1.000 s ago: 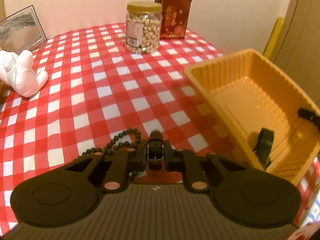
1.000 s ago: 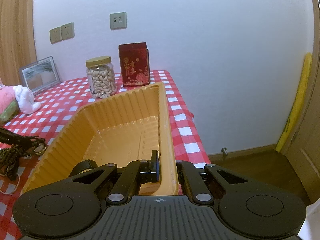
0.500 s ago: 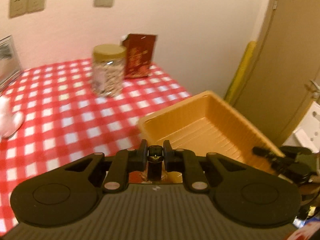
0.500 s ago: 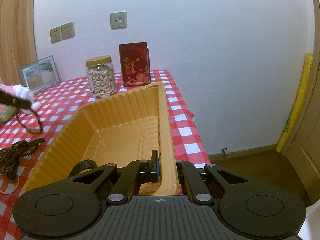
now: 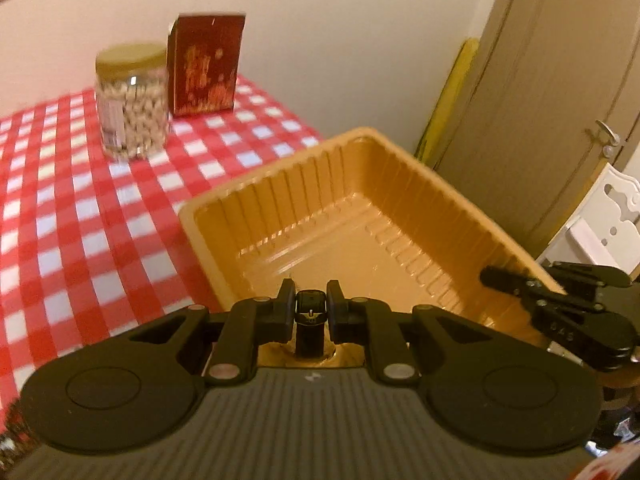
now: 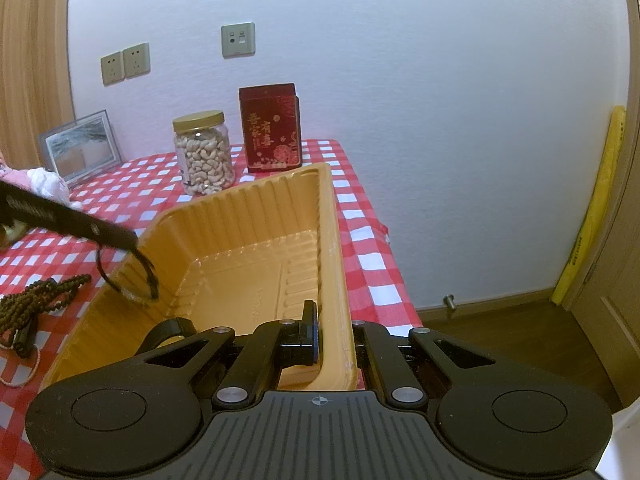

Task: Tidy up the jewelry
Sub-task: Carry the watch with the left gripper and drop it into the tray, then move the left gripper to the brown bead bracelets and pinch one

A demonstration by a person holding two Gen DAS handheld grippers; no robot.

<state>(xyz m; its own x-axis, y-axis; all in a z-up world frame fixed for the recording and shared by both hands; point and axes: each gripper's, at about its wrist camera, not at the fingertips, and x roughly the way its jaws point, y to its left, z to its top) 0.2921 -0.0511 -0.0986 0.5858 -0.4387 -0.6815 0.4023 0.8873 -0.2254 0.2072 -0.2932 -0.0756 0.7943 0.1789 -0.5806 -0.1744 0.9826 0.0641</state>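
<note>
My left gripper (image 5: 311, 309) is shut on a black watch strap with a buckle (image 5: 311, 310) and holds it above the near left edge of the yellow tray (image 5: 304, 184). In the right wrist view the left gripper (image 6: 134, 245) comes in from the left with the strap loop (image 6: 128, 280) hanging over the tray's left wall. My right gripper (image 6: 334, 342) is shut on the tray's right wall (image 6: 334, 280). Dark bead strands (image 6: 44, 300) lie on the checkered cloth left of the tray. Another black item (image 6: 170, 328) lies in the tray's near corner.
A jar of cashews (image 6: 204, 152) and a red box (image 6: 270, 128) stand behind the tray. A photo frame (image 6: 80, 148) and a pink plush toy (image 6: 44, 182) are at the far left. The table edge drops off right of the tray.
My left gripper has lifted the watch strap off the cloth and carried it right, over the tray's left wall. The right gripper and the tray have stayed still.
</note>
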